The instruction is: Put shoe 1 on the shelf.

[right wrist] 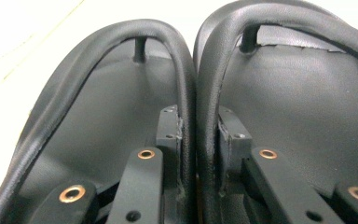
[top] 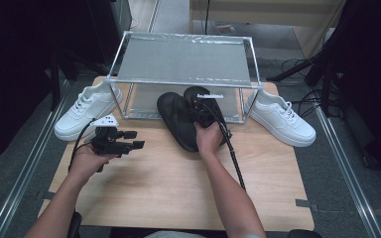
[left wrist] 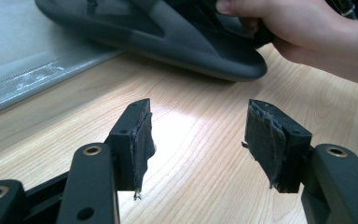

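Observation:
A pair of black flip-flop sandals lies on the wooden table, half under the front of a metal rack. In the right gripper view my right gripper is shut on the two inner straps, pressed side by side between its pads. From above, my right gripper sits over the sandals with the hand behind it. My left gripper rests low over the table to the sandals' left. Its jaws stand open with bare wood between them. A sandal sole shows beyond them.
A white sneaker stands at the rack's left leg and another white sneaker at its right leg. The rack has a mesh top shelf and a lower shelf. A cable trails from the right gripper across the table.

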Available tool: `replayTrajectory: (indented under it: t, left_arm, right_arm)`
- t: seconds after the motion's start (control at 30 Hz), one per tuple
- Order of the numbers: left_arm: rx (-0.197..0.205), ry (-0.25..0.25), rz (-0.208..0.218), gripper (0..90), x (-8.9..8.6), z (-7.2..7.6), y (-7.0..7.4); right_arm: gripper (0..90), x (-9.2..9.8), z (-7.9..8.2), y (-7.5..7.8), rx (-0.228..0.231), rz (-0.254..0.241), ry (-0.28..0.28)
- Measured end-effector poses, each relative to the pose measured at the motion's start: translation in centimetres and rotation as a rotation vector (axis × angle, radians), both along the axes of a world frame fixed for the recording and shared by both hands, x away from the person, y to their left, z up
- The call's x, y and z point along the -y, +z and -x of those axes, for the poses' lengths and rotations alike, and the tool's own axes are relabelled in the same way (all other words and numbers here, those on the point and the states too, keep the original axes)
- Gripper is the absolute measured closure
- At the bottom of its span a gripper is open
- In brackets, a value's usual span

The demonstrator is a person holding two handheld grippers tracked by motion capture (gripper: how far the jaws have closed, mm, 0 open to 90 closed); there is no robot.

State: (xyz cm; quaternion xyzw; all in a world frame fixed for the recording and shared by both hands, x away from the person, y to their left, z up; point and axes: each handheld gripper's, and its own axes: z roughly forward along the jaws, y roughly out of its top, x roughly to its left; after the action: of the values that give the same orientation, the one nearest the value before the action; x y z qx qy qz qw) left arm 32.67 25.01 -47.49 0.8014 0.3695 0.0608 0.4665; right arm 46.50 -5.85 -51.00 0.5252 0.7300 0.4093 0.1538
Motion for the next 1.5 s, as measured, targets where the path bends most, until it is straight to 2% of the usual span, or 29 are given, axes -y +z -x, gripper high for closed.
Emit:
replayTrajectory:
  t: [0.1,0.17,0.23,0.43,0.53,0.7,0.8,0.93,1.1,1.2,1.27,1.4,1.5]
  left_arm:
    - [-0.002,-0.003,0.010,41.6,0.0,0.0,0.1]
    - [-0.005,-0.003,0.018,41.6,0.0,0.0,0.1]
    - [-0.005,0.000,0.017,41.6,-0.1,-0.1,0.0]
    - [-0.003,0.001,0.027,41.8,-0.1,-0.1,0.0]
    - [-0.001,0.003,0.024,41.7,-0.1,-0.1,0.0]
    - [-0.004,0.000,0.036,41.6,-0.2,-0.2,0.0]
    - [-0.009,0.002,0.035,41.7,-0.2,-0.2,-0.1]
    - [-0.011,-0.002,0.029,41.6,0.0,-0.2,-0.2]
    - [0.004,-0.006,0.042,41.2,0.2,-0.2,-0.1]
    - [0.019,-0.026,0.029,39.8,0.4,-0.2,-0.3]
    - [0.027,-0.038,0.023,39.5,0.6,-0.1,-0.4]
    - [0.027,-0.050,0.018,39.2,0.9,-0.2,-0.6]
    - [0.020,-0.051,0.021,39.2,1.0,-0.4,-0.6]
  right_arm:
    - [72.6,-0.2,-0.3,0.2,-0.001,0.024,0.004]
    - [67.0,-0.2,-0.4,0.3,-0.001,0.022,0.009]
    - [65.7,-0.1,-0.3,0.4,-0.005,0.023,0.025]
    - [59.7,0.1,0.4,0.8,-0.016,0.009,0.049]
    - [57.2,0.5,0.8,1.2,0.002,0.001,0.045]
    - [57.6,1.2,1.7,1.7,0.006,0.003,0.065]
    - [58.9,1.6,2.7,1.8,0.026,0.033,0.083]
    - [59.9,2.4,4.1,2.0,0.037,0.026,0.090]
    - [63.8,3.2,5.9,2.4,0.039,-0.022,0.126]
    - [66.1,3.6,7.0,2.5,0.023,-0.044,0.167]
    - [70.5,3.8,8.0,2.3,0.024,-0.077,0.194]
    - [79.4,4.0,9.7,1.8,0.015,-0.074,0.237]
    - [83.9,4.3,10.5,1.5,0.003,-0.110,0.255]
